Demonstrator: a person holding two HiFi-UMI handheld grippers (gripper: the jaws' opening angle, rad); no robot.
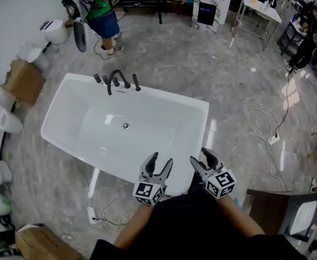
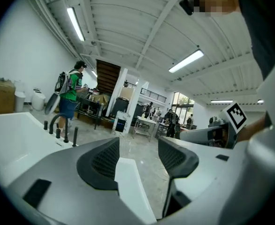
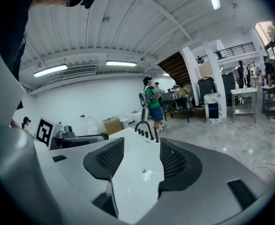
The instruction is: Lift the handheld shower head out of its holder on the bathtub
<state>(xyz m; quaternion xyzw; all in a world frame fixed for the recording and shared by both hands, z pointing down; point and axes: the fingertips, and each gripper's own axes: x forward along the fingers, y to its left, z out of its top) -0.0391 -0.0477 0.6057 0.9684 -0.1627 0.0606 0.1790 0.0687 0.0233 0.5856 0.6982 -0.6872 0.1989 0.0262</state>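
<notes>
My left tongs [image 1: 160, 160] and right tongs [image 1: 200, 157] are both wide open and hold nothing. The black shower head [image 1: 136, 82] stands on the bathtub [image 1: 147, 95] rim, far ahead of both tongs. Nothing is done yet. I think I must reach, grab and lift.

No readable text, brand or number anywhere. Left gripper [image 1: 160, 159] cube: black-and-white square markers, pattern only, no letters. Right gripper [image 1: 200, 157] cube: same. Cardboard box [image 1: 23, 81] far ahead-left of left gripper: no legible print. Cabinet [image 1: 206, 12] far ahead of right gripper: dark panel with blue glow, illegible.
</notes>
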